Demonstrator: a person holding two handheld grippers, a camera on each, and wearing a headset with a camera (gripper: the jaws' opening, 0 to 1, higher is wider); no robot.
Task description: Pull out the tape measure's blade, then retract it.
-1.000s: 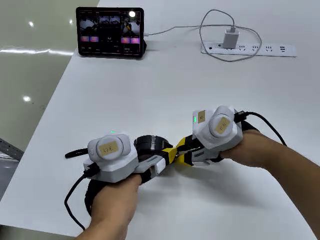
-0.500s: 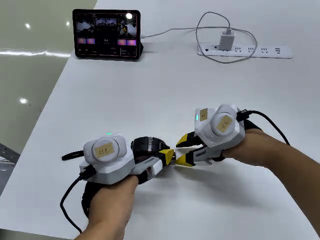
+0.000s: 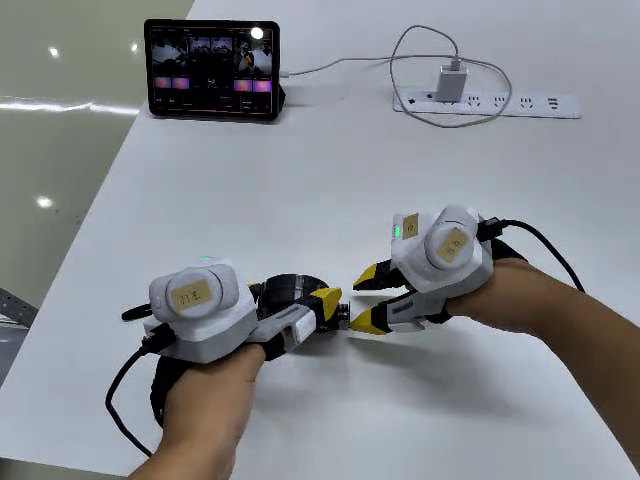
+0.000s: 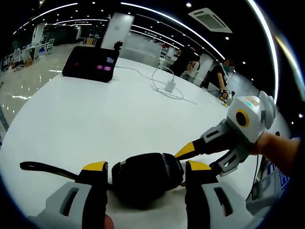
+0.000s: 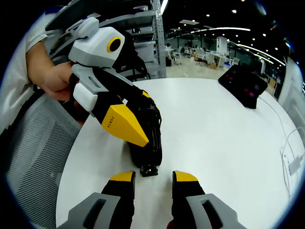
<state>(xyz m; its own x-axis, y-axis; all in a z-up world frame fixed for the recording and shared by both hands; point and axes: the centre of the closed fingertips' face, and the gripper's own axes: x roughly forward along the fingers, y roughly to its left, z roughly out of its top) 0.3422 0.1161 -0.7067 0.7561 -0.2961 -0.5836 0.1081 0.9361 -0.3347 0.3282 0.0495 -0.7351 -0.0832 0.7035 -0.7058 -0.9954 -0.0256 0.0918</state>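
The left tongs (image 3: 328, 300) are closed on the black tape (image 4: 143, 179), with one yellow jaw on each side of its case. They hold it on or just above the counter (image 3: 400, 180); I cannot tell which. The right tongs (image 5: 153, 177) stand open and hold nothing. The blade tip (image 5: 148, 170) sits just in front of their gap.

I judge that the step in hand is to catch this tip. The right tongs should go forward until the tip lies between the jaws, close firmly, then pull straight, in line with the case, while the left tongs stop the case from turning.

The counter's left edge is near the left hand, so pulling rightward, over bare counter, is safer. The tablet (image 3: 214, 68) and power strip (image 3: 500, 102) are well apart, at the far side.
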